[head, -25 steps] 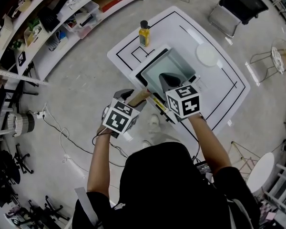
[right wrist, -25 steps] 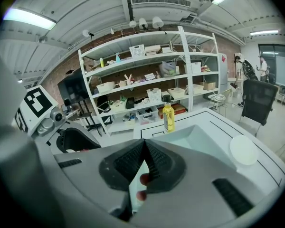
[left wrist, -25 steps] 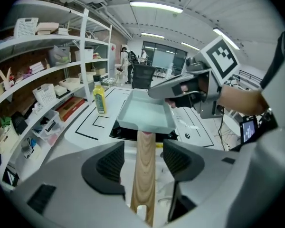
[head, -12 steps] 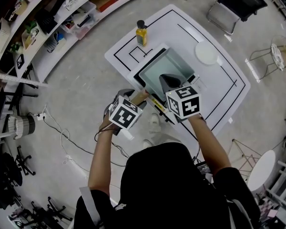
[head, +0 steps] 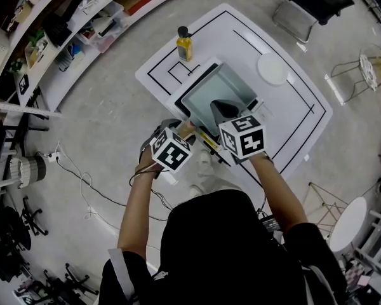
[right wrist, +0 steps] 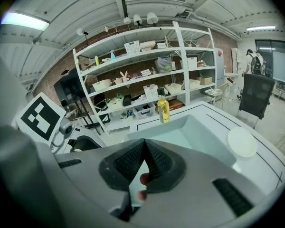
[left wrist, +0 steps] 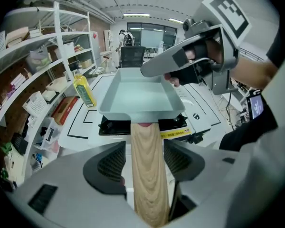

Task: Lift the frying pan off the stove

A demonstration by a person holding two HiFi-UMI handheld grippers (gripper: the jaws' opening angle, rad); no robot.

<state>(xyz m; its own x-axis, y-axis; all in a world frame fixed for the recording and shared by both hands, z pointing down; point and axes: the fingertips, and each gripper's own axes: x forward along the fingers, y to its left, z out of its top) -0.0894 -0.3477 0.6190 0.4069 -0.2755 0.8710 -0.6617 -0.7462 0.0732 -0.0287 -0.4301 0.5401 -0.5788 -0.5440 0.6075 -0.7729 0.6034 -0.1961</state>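
A bottle (head: 184, 43) of yellow liquid stands at the desk's (head: 292, 126) far-left corner. The frying pan (head: 217, 94), its inside bare, sits on the stove (left wrist: 113, 125) at the near-left edge. The left tongs (left wrist: 145, 151) have dropped lower than 1 second ago. Their jaws have just been opening and stand wide around the wooden handle (left wrist: 146, 175) without squeezing it. The right tongs (right wrist: 145, 144) are closed, tips over the pan.

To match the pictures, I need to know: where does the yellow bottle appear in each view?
Head view: bottle top centre, beyond the pan.
Left gripper view: bottle left of centre, beside the pan.
Right gripper view: bottle centre, behind the pan.
Shared landmark: the pan.
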